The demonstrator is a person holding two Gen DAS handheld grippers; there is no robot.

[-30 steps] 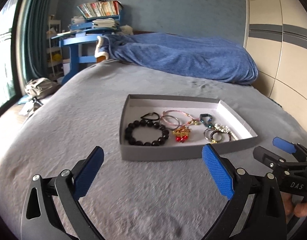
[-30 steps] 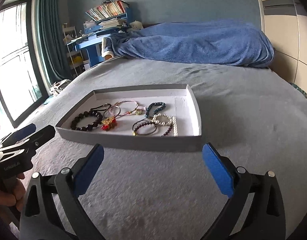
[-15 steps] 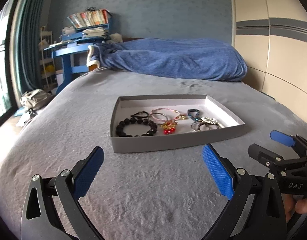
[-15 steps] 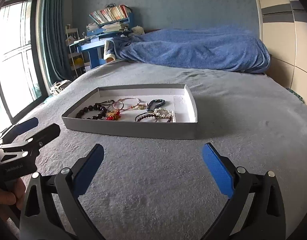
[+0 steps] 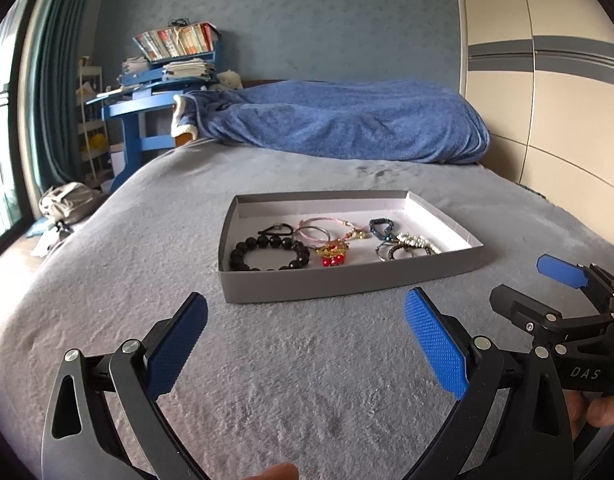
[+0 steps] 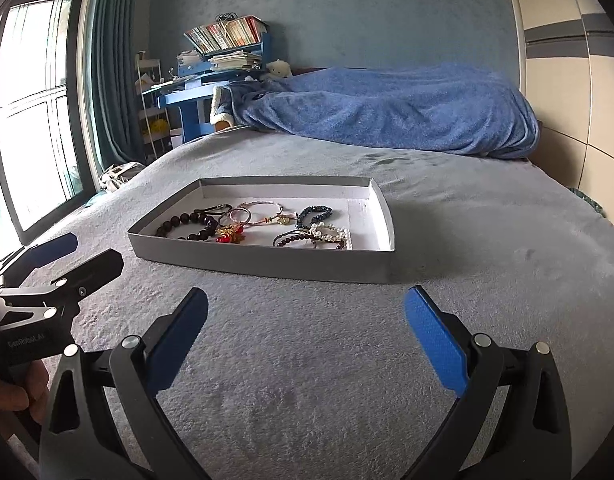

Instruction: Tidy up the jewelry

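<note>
A flat grey tray (image 5: 347, 280) made of thin card, white inside, sits on the soft fuzzy grey bed cover (image 5: 307, 380) just ahead of both grippers. All the jewelry lies inside it. Seen from the left gripper (image 5: 306, 344), the big bracelet of round shiny black beads (image 5: 269, 254) is in the near left part of the tray, with a thin black loop (image 5: 276, 230) just behind it. Next to it, more to the right, is a small gold and red charm (image 5: 333, 254), and behind that are thin pink rings (image 5: 315, 233). Further right lie a dark blue beaded band (image 5: 382, 227) and a little heap of white pearl beads (image 5: 417, 241) and dark beaded rings (image 5: 389, 252). The left gripper has its two blue bumpy pads wide apart and holds nothing. The right gripper (image 6: 306, 342) is the same, wide apart with nothing between its pads. Each gripper shows at the edge of the other's view. A fluffy blue blanket (image 6: 387, 112) lies bunched up far behind the tray.
</note>
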